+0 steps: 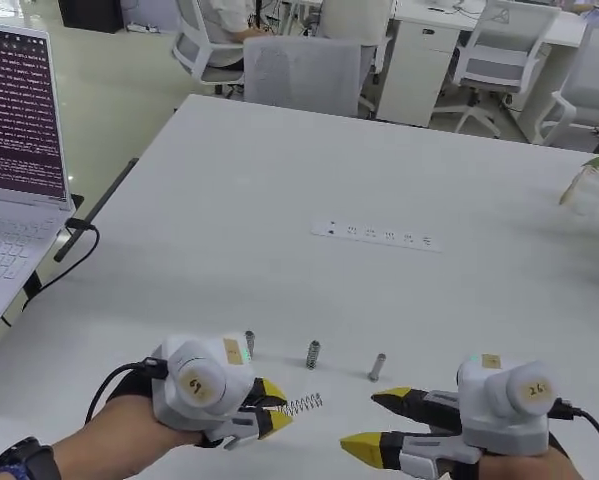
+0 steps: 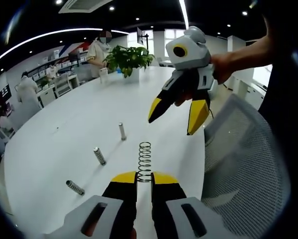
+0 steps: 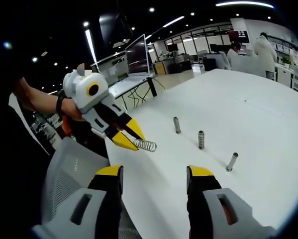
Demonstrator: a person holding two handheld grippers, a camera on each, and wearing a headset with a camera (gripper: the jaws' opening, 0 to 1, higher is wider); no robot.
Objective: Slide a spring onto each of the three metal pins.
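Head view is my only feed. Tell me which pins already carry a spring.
Observer: In the right gripper view, the left pin and middle pin are loaded. The right pin is bare metal.
Operator: Check the grip on the loose spring.
Observer: In the left gripper view, the left tool is shut on one end of the spring, and the rest sticks straight out ahead.

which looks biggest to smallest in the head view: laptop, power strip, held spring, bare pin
1. laptop
2. power strip
3. spring in the left gripper and bare pin: about alike, and the spring is nearer the camera, so unranked
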